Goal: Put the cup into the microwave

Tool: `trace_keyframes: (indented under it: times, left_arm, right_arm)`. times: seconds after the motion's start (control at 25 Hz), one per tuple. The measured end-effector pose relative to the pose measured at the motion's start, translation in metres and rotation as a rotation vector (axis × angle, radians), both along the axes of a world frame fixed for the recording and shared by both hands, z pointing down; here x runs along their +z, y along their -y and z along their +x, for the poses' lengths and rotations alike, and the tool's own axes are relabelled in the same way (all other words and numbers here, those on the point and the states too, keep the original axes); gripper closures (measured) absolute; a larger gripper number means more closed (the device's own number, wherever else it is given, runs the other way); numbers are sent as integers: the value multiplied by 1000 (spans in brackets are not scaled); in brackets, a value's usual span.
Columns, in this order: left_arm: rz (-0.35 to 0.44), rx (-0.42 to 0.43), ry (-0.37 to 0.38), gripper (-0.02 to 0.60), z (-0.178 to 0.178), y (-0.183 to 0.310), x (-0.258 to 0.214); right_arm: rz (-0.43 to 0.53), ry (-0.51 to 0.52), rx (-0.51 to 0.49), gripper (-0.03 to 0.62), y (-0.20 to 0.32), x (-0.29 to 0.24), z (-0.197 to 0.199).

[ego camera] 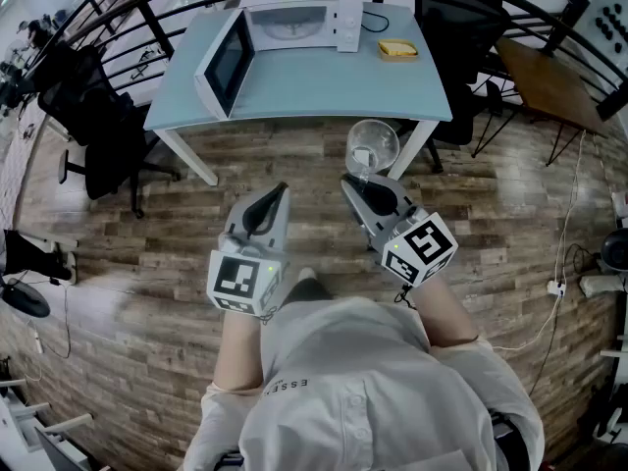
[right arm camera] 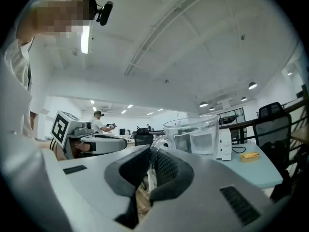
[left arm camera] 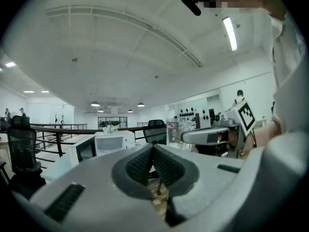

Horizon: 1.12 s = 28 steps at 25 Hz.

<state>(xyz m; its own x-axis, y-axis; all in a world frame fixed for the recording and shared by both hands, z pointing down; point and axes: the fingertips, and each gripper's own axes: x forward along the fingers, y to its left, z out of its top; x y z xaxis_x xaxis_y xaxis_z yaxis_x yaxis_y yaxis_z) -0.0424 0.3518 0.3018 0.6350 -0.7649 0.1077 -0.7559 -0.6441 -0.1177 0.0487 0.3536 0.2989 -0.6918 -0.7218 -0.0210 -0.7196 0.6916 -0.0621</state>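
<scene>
A clear glass cup (ego camera: 372,147) hangs in the air just before the table's front edge, held by its handle in my right gripper (ego camera: 355,183), which is shut on it. In the right gripper view the cup (right arm camera: 194,136) rises just beyond the pinched jaws of that gripper (right arm camera: 151,164). The white microwave (ego camera: 299,15) stands at the back of the light blue table (ego camera: 324,81), its door (ego camera: 225,65) swung open to the left. My left gripper (ego camera: 276,196) is shut and empty beside the right one, and its jaws meet in the left gripper view (left arm camera: 152,151).
A yellow object (ego camera: 397,49) lies on the table right of the microwave. Black office chairs (ego camera: 98,126) stand left of the table and behind it (ego camera: 456,13). A brown table (ego camera: 554,81) is at the right. Cables run over the wooden floor at right.
</scene>
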Motion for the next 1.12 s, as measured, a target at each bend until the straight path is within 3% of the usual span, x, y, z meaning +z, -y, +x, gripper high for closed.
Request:
trace_keyframes:
  times: [0.72,1.12]
  left_arm:
    - [-43,-1,7,581,16,15,15]
    - [-62,6,-3,581,4,81,36]
  right_arm:
    - [-32,16,-34,571,10,9,11]
    - [-58,10,-27,571,75,29,1]
